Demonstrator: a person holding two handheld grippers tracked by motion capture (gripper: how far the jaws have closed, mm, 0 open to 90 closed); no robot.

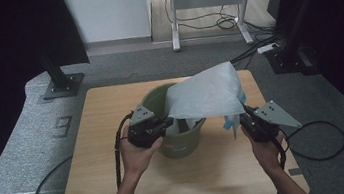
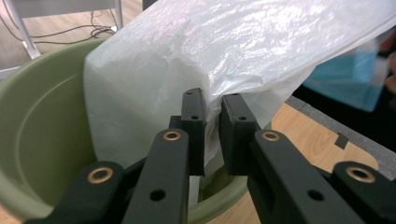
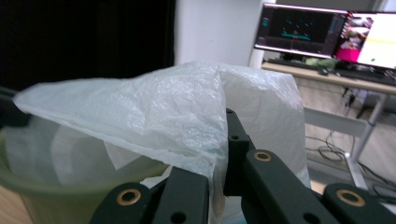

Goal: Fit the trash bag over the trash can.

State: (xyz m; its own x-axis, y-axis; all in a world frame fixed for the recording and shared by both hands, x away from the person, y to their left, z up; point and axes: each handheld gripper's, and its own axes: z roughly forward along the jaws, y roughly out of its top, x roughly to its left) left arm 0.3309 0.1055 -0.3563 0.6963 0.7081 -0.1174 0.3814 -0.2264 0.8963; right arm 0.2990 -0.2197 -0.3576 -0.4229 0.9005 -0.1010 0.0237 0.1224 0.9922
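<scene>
step in hand looks like lining the green bucket with the white plastic bag. left gripper pinches the bag's edge over the bucket mouth; right gripper clamps the far corner, held high. next: spread the opening over the rim. table around is bare; slack film may snag.
</scene>
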